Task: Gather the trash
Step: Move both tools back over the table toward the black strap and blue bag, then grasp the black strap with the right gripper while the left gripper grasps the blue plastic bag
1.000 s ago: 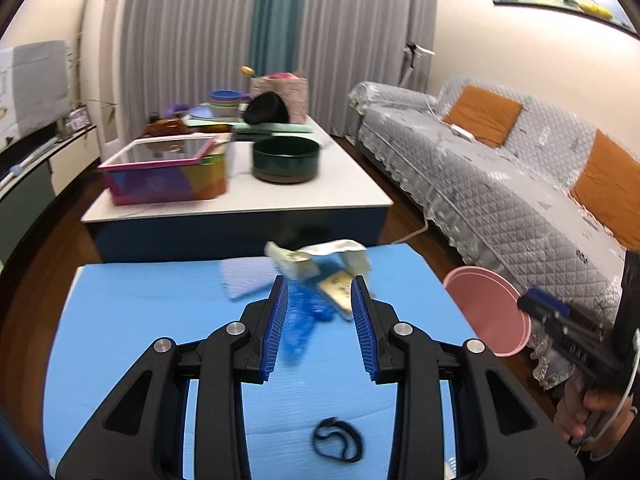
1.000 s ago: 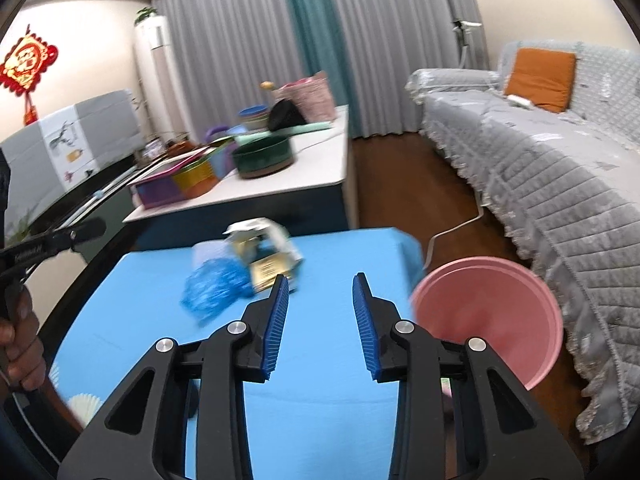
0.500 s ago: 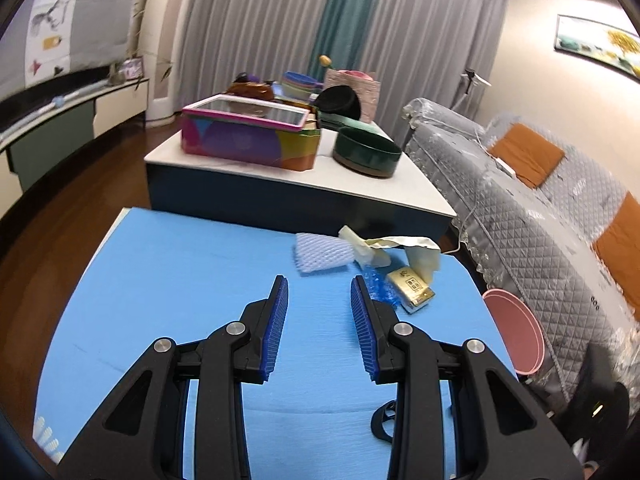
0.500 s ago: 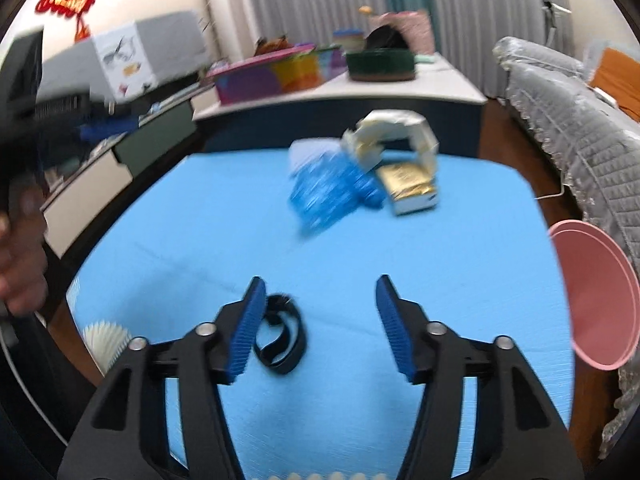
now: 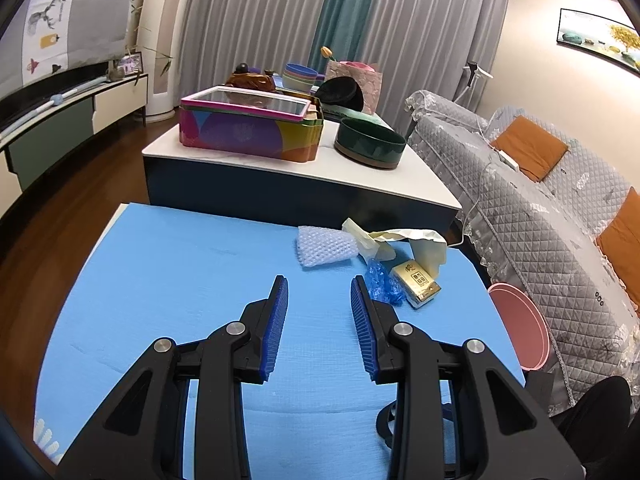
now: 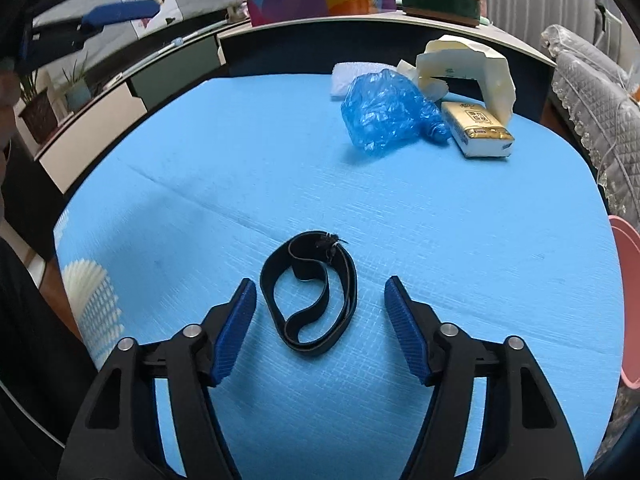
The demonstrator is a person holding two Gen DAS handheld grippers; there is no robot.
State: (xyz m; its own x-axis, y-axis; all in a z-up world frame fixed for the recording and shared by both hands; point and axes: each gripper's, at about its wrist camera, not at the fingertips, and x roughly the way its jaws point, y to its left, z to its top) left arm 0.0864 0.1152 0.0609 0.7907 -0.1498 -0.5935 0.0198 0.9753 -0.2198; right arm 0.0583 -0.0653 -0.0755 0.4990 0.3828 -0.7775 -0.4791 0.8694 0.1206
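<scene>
The right tool (image 6: 320, 300) hangs over the blue-covered worktop (image 6: 200, 168) with its jaws spread wide and nothing pinched. They have just been opening, and the black elastic band (image 6: 310, 294) lies flat on the foam between them, touched by neither pad. That loop looks like the piece of trash in hand. The left tool (image 5: 318, 316) is parted only narrowly and empty, hovering above bare foam short of the far litter.

To take the band cleanly, I would lower the right tool until the pad tips just meet the foam — the band is thin and flat, so a high close would sweep over it. Keep the jaws astride the doubled part of the loop near its knotted end, where there is most material to bite. Close slowly; the soft mat should give a little and let the pads get under the edge. Lift straight up and check that the whole loop comes away.

The pink bin (image 6: 628, 304) stands off the right edge of the worktop, beside the sofa, so the carry is short. The remaining trash — crumpled blue plastic bag (image 6: 384, 112), gold-topped small box (image 6: 478, 130), torn cream paper packaging (image 6: 472, 60), white foam net (image 5: 324, 246) — sits clustered at the far side, well apart from the band.
</scene>
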